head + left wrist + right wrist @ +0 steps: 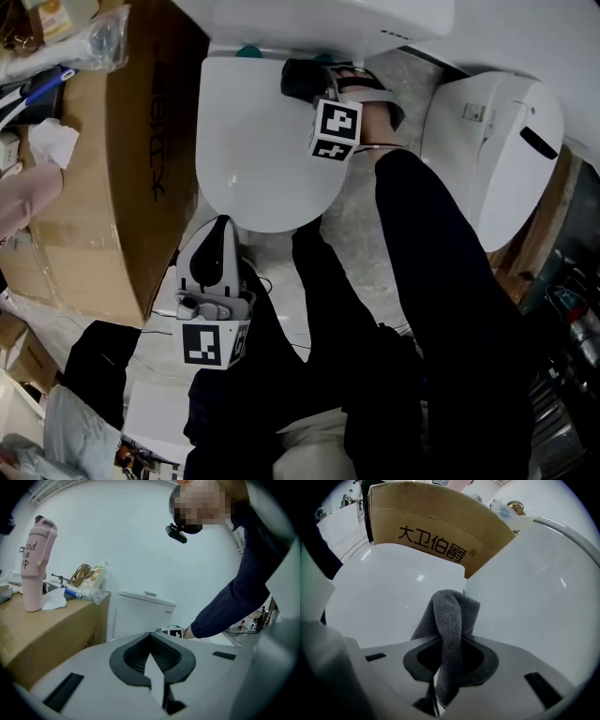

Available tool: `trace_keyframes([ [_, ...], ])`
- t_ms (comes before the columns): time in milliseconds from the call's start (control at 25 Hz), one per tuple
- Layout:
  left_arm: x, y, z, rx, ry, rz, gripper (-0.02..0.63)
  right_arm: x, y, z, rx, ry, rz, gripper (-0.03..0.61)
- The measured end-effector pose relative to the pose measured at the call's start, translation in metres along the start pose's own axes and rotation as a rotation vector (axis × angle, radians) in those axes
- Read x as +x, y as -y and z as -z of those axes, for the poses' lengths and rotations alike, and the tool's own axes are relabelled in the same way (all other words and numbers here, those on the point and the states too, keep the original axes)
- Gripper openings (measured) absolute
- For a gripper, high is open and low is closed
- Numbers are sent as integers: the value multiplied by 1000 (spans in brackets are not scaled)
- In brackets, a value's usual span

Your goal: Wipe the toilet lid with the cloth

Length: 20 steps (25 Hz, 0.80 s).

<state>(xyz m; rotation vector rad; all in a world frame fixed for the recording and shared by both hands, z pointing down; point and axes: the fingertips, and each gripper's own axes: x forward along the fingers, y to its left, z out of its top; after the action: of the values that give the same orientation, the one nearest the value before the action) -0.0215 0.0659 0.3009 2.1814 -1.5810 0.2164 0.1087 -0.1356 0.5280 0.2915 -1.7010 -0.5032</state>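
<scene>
The white toilet lid (253, 141) lies closed below the tank (319, 19). A dark grey fleece cloth (305, 80) rests on the lid's back right part, close to the tank. My right gripper (323, 89) is shut on it. In the right gripper view the cloth (451, 616) sticks up, folded, from between the jaws of the right gripper (453, 638), over the lid (389, 597). My left gripper (217, 239) hangs just off the lid's front edge, shut and holding nothing. The left gripper view shows its jaws (151, 635) pointing towards the tank (143, 613).
A big cardboard box (122, 159) stands tight against the lid's left side, with a pink bottle (36, 564) and clutter on top. A second white toilet (497, 141) is at the right. The person's dark trouser legs (422, 309) fill the floor in front.
</scene>
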Motion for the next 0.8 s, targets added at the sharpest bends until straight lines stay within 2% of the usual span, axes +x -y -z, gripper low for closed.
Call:
trace_keyframes([
  [200, 12, -3, 6, -15, -10, -18, 15, 23, 1, -2, -4, -20, 3, 74],
  [440, 19, -6, 3, -44, 10, -14, 15, 27, -4, -1, 17, -32, 47, 72],
  [800, 7, -9, 4, -9, -13, 12, 15, 13, -47, -10, 19, -52, -27, 72],
])
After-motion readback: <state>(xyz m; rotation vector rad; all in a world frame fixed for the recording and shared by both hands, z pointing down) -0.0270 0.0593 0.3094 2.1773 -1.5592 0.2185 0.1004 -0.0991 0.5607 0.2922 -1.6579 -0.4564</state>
